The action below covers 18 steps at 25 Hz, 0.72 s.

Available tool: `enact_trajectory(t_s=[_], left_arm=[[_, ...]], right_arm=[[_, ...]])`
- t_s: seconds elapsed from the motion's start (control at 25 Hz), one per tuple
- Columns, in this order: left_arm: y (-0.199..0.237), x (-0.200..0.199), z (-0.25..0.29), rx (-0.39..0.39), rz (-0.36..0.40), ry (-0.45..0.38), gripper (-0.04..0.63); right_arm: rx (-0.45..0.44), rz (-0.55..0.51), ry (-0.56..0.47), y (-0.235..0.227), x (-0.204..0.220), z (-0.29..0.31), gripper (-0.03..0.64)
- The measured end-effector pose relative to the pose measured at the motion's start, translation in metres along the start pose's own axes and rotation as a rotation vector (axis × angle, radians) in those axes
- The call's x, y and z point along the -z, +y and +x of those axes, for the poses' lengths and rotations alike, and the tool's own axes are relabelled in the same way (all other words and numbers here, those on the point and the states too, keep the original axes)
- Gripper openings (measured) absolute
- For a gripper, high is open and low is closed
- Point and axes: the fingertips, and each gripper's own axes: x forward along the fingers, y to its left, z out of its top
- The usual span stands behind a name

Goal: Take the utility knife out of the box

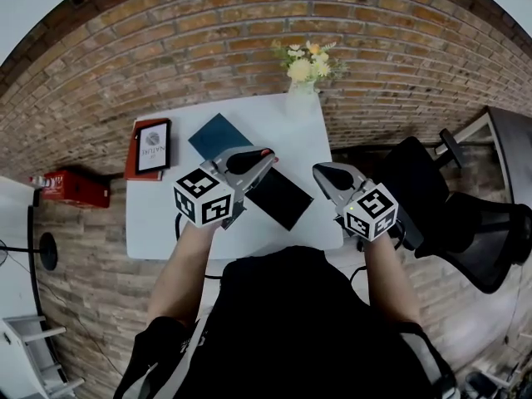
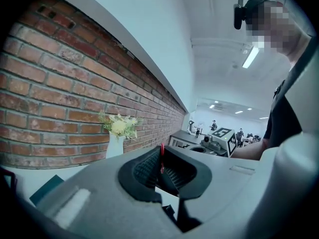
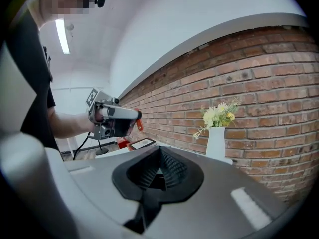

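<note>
The utility knife [image 2: 162,156], as far as I can judge, is the slim red piece pinched edge-on at the very tip of the left tongs [image 1: 264,158], whose jaws stand narrow, pressed on that thin strip. From the right gripper view the same red piece shows sticking down from the left tongs' tip. The right tongs [image 3: 158,171] are closed with nothing between the jaws. Both tongs hang above the white worktop [image 1: 166,223] and point almost level towards the brick wall. The black flat box [image 1: 283,198] lies below and between the two tips. A dark teal piece [image 1: 214,134], perhaps its lid, lies just beyond the left tongs, and a vase of flowers [image 1: 304,81] stands farther ahead. The knife looks already lifted clear of the box, so the step in hand is probably carrying it away. The next move calls for a steady pinch, since so thin a piece could slip or twist. It would then be set down on bare worktop beside the box.
</note>
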Motion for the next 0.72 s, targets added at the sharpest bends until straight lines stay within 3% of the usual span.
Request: enact_trajectory(t_s=[0.28, 0.56, 0.72], left_arm=[[0.025, -0.029, -0.035, -0.099, -0.006, -0.066, 0.020], [0.045, -0.050, -0.060, -0.181, -0.016, -0.110, 0.020], [0.054, -0.059, -0.070, -0.246, 0.016, -0.114, 0.020]], right_arm=[[0.015, -0.005, -0.042, 0.004, -0.027, 0.012, 0.000], [0.096, 0.037, -0.073, -0.015, -0.052, 0.014, 0.000], [0.126, 0.041, -0.105, -0.021, -0.068, 0.008, 0.000]])
